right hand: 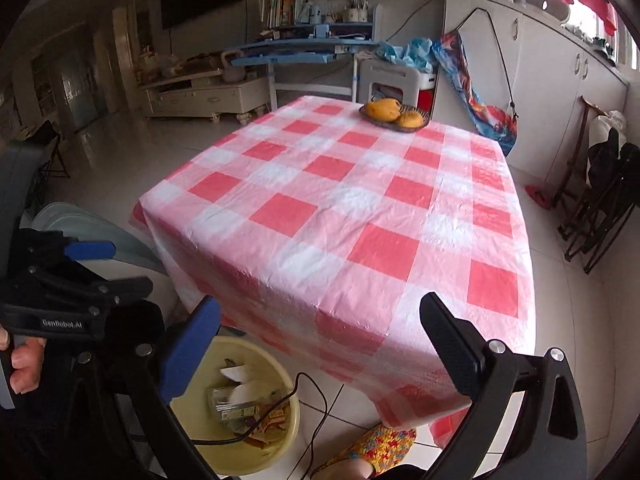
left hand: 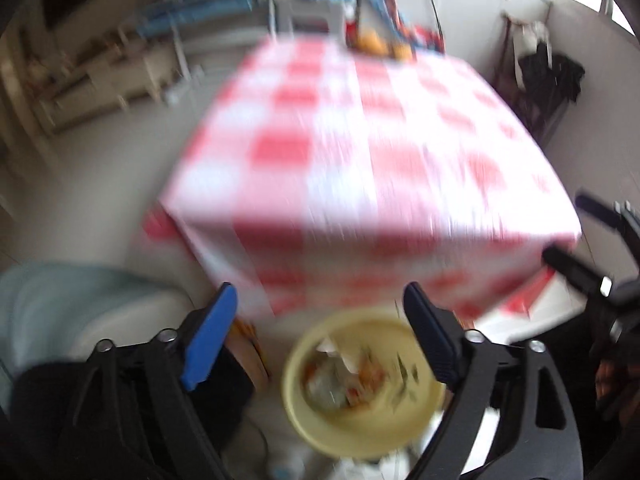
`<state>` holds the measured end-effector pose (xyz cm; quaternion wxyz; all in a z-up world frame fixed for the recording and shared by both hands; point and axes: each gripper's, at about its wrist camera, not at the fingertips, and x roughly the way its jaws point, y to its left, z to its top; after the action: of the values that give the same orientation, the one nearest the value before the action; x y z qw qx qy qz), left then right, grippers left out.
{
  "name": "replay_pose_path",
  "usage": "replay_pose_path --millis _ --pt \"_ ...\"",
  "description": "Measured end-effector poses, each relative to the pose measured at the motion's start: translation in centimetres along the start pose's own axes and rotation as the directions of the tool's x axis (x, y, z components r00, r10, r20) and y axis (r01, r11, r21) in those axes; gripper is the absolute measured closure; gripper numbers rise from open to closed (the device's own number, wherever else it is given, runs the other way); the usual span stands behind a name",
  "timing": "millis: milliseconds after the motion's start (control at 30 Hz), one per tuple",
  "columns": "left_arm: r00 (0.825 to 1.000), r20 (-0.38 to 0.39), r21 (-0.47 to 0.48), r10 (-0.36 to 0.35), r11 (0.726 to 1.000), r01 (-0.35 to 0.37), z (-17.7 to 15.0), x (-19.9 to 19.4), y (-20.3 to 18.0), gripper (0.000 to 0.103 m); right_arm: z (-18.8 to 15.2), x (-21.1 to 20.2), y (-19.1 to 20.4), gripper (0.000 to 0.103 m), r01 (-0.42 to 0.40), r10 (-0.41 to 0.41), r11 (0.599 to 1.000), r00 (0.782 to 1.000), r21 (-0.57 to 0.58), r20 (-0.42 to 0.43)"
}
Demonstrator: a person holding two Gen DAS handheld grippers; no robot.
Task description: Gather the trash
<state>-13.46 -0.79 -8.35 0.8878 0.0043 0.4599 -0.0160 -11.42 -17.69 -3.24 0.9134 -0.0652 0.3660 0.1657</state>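
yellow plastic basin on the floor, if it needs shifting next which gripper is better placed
Left, probably. The left gripper hangs open directly above the yellow plastic basin of trash, the rim between its fingers. The right gripper is open too, but frames the checked tablecloth.

Only thing I can actually read is "GenRobot.AI", white letters on the black body of the left gripper (right hand: pixel 86 250), seen from the right wrist view. The book spines on the shelf (right hand: pixel 280 10) at the back are too small to make out, and the left wrist view is way too blurry for any lettering.
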Motion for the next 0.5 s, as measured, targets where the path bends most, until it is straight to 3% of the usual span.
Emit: replay_pose_path --millis 100,200,400,500 --pt "0.992 0.119 -0.006 0.041 0.999 -0.040 1.6 -1.7 0.0 0.009 0.3 0.6 -0.2 0.008 0.016 -0.016 1.000 0.999 0.014 0.033" --pt "0.982 0.183 -0.007 0.056 0.998 -0.055 3.4 -2.6 -0.3 0.007 0.6 0.6 0.1 0.008 0.033 -0.034 0.999 0.998 0.018 0.059" --pt "0.967 0.248 0.000 0.060 0.998 -0.062 6.0 -3.3 -0.8 0.007 1.0 0.3 0.4 0.008 0.075 -0.077 0.997 0.990 0.022 0.116" --pt "0.968 0.242 -0.031 0.059 0.998 -0.053 5.9 -2.8 -0.8 0.007 1.2 0.4 0.5 0.008 0.093 -0.095 0.995 0.987 0.022 0.131"
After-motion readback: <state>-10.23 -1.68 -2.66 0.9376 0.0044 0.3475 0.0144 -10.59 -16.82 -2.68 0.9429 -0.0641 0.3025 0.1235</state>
